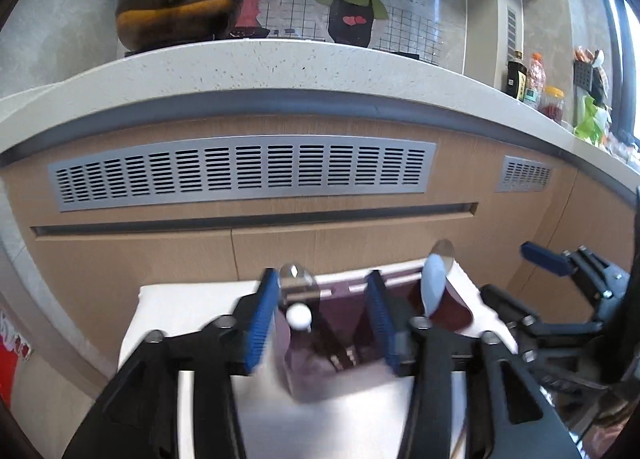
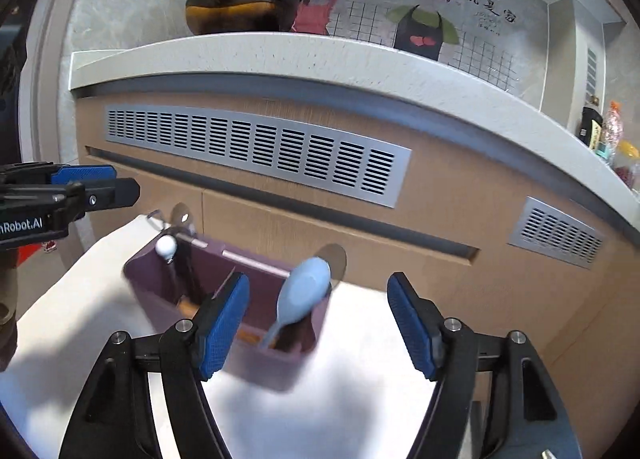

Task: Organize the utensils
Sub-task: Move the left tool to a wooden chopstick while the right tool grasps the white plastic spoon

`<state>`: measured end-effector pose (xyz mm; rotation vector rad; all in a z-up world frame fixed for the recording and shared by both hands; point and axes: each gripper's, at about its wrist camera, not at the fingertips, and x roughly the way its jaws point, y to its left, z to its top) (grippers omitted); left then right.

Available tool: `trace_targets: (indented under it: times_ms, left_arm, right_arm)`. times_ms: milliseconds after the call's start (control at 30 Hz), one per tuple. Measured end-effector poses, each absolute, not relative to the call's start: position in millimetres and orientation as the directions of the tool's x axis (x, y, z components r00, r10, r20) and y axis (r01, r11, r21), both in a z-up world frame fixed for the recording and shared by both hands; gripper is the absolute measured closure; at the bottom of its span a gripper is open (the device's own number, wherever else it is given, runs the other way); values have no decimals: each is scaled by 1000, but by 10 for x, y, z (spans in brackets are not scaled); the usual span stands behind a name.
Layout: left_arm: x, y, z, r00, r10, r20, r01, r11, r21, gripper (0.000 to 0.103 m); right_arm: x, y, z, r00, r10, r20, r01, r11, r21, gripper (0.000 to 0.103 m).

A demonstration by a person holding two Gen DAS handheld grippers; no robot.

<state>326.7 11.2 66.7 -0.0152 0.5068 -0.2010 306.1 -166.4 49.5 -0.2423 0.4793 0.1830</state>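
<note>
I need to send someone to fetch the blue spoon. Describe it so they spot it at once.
Below the kitchen counter stands a white table, and on it a purple utensil box. The blue spoon stands in the box's right end, bowl up. It is the only pale blue thing there; the utensil at the left end has a small white ball on top.

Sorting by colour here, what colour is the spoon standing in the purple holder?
Light blue spoon, clearest in the right wrist view.
</note>
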Motion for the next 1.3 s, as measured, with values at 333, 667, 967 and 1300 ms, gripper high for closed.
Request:
trace_targets:
  times_ms: [333,667,967,1300]
  left_arm:
    - [2475,-72,292,793,-220,-568,238,970,-43,39]
    - [2007,-239,-428,640,-251,-726,300,952,-65,38]
    - [1886,-333,-646,587,-256,-768,315,946,-75,34]
    - [1928,-384,-680,551,-299,-779,350,930,-110,33]
  right_arm:
    - [2375,-1922,216,810,104,-577,-250,951,-180,22]
    - [2092,-2062,-638,638,86,-765,-280,952,-127,22]
    - [2373,-2030,-882,538,102,-837,-262,964,-51,64]
    - [2209,-2120,-724,530,143,-836,-254,967,4,96]
